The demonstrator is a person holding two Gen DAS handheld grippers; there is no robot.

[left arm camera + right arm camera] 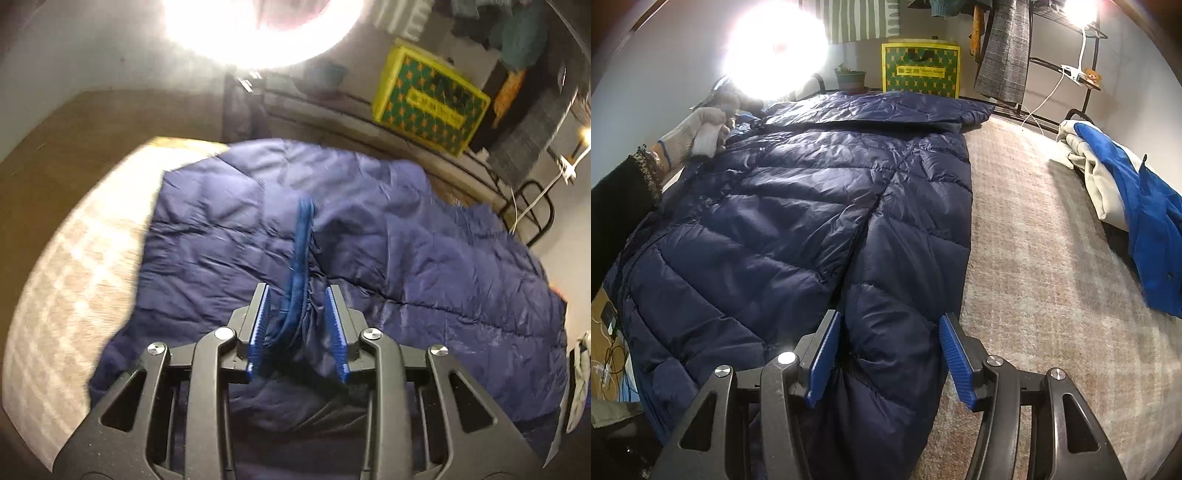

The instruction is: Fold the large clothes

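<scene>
Though blurred, navy down coat (369, 229) between spread left hand-held gripper (298, 328) pads, seemingly ungripped.

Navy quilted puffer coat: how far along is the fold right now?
Done: the navy quilted puffer coat lies spread on the beige patterned bed cover, its sleeve laid in along the right side. In hand: the left tongs sit open around a raised blue zipper edge; the right tongs straddle the sleeve end, open. Left: the body is not folded over yet. The blue-and-cream jacket waits aside.

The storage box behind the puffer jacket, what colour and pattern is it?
Storage box: yellow with green diamond pattern, clearest in the right wrist view.
</scene>
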